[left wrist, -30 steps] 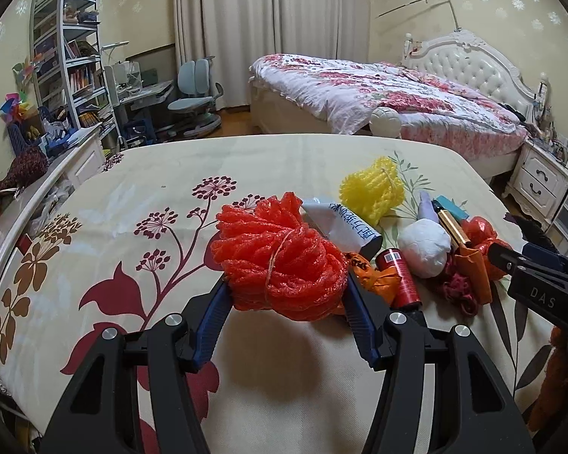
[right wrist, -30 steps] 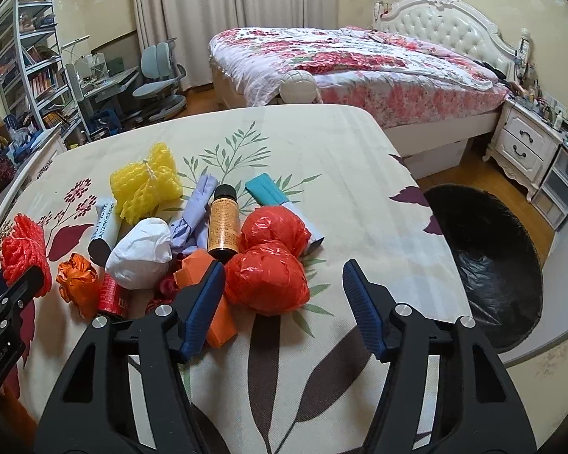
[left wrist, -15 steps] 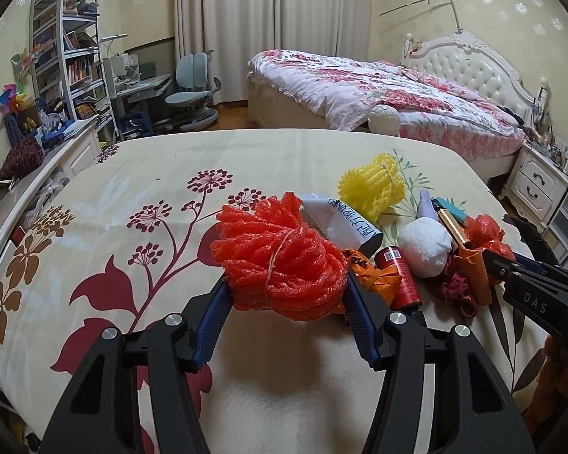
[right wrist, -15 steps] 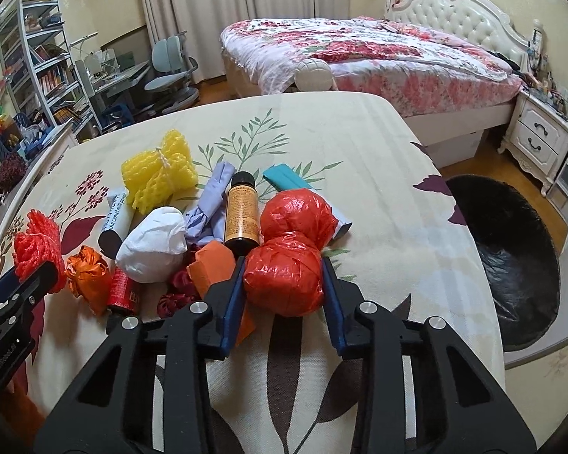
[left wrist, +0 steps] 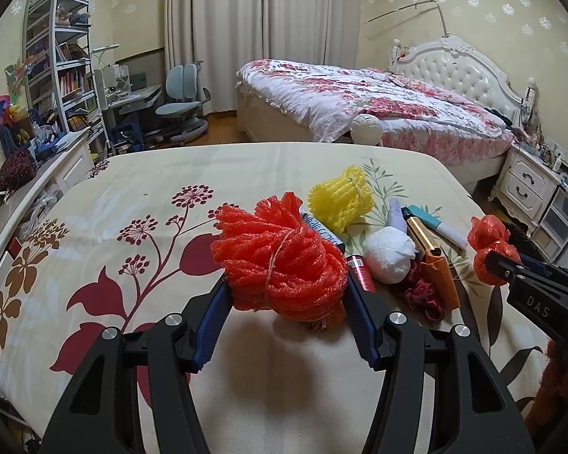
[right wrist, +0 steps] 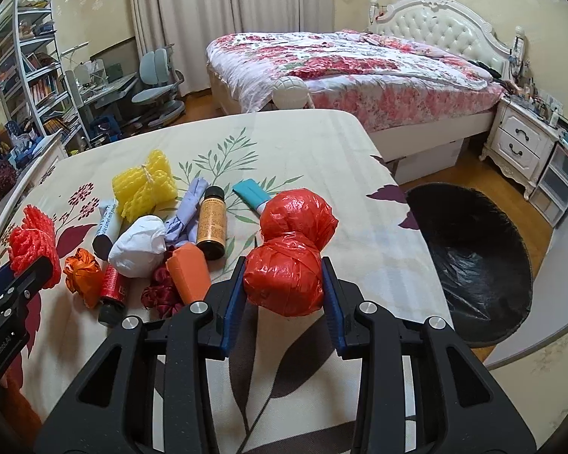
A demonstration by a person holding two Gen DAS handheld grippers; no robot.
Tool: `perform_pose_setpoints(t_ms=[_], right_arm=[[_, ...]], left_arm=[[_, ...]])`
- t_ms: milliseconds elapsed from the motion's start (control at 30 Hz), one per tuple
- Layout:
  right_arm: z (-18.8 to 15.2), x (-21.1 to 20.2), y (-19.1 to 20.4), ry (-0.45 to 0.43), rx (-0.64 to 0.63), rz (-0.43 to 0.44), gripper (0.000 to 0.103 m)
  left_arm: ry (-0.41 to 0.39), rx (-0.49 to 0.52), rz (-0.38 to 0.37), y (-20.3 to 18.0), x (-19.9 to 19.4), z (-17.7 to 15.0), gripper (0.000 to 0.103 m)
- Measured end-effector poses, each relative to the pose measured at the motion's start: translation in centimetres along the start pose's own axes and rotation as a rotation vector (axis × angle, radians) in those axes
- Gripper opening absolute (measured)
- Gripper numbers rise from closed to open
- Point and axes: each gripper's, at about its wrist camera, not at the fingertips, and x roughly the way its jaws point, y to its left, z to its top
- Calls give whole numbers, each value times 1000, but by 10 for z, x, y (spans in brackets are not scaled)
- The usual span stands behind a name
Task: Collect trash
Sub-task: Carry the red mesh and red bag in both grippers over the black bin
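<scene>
We see our left gripper (left wrist: 286,295) built of matte black, textured arms shaped like open triangular frames, each pinned with round silver screws. Its fingers (left wrist: 211,325) carry ribbed blue pads along the inner faces. Our right gripper (right wrist: 283,283) has the same black frames, silver screws and blue pads. White lettering marks the outer side of each gripper's black body.

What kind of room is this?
Most likely a bedroom: a big bed with a white tufted headboard and flowery quilt, a white nightstand, and a tall bookshelf.
</scene>
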Motion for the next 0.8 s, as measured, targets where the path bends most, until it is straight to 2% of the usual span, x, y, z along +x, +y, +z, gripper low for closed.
perform_pose_setpoints(t_ms=[333, 800], right_arm=[[-3, -20, -38, -35, 55, -72, 36], [-10, -27, -123, -60, 188, -196, 36]], left_arm=[[-26, 52, -74, -38, -9, 6, 58], [-46, 164, -226, -135, 1, 18, 58]])
